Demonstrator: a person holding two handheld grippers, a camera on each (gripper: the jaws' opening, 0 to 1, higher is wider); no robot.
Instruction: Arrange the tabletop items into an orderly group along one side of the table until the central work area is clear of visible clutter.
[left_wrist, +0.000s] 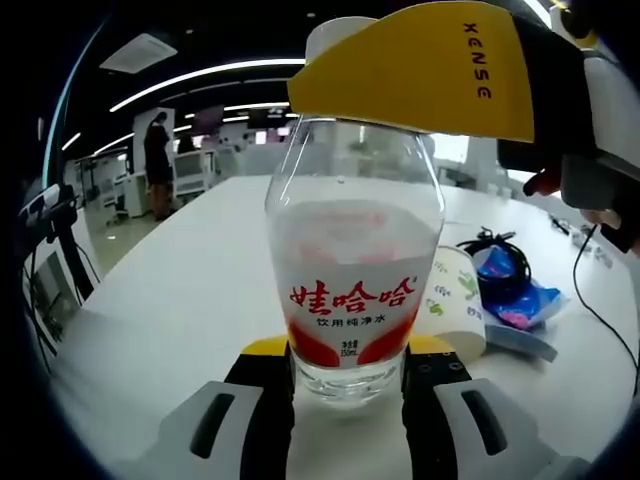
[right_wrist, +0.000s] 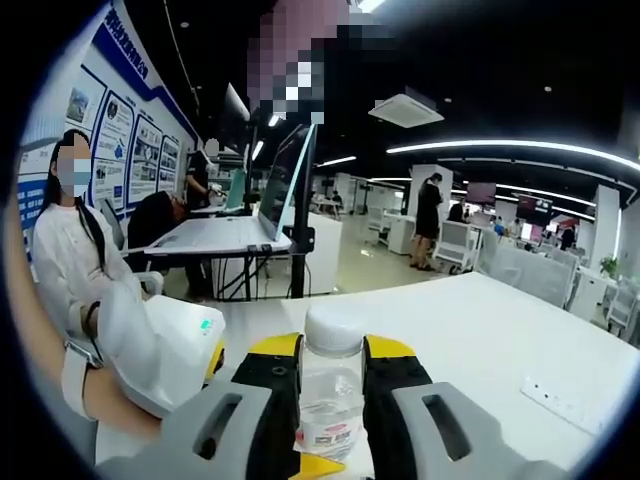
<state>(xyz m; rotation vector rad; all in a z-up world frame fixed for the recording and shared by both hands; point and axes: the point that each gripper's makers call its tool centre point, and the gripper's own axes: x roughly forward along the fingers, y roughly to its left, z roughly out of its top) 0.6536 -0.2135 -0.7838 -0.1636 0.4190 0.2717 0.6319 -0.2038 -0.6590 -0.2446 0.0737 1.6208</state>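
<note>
Currently, both grippers engage one clear water bottle (left_wrist: 353, 260), which stands upright with its long axis vertical on the white desk (left_wrist: 180, 300). The left gripper (left_wrist: 348, 385) has its jaws closed onto the bottle base, one jaw on each side, so the body rises directly ahead of them. The right gripper (right_wrist: 331, 385) has its jaws closed on the bottle neck just below the white cap (right_wrist: 333, 330); in the left gripper view it appears as a yellow jaw crossing the top of the bottle. To the right of the bottle, a paper cup (left_wrist: 455, 305) lies on its side near a blue wrapper (left_wrist: 515, 290) and a black cable (left_wrist: 600, 300). A judgement: these remaining items still need grouping.
</note>
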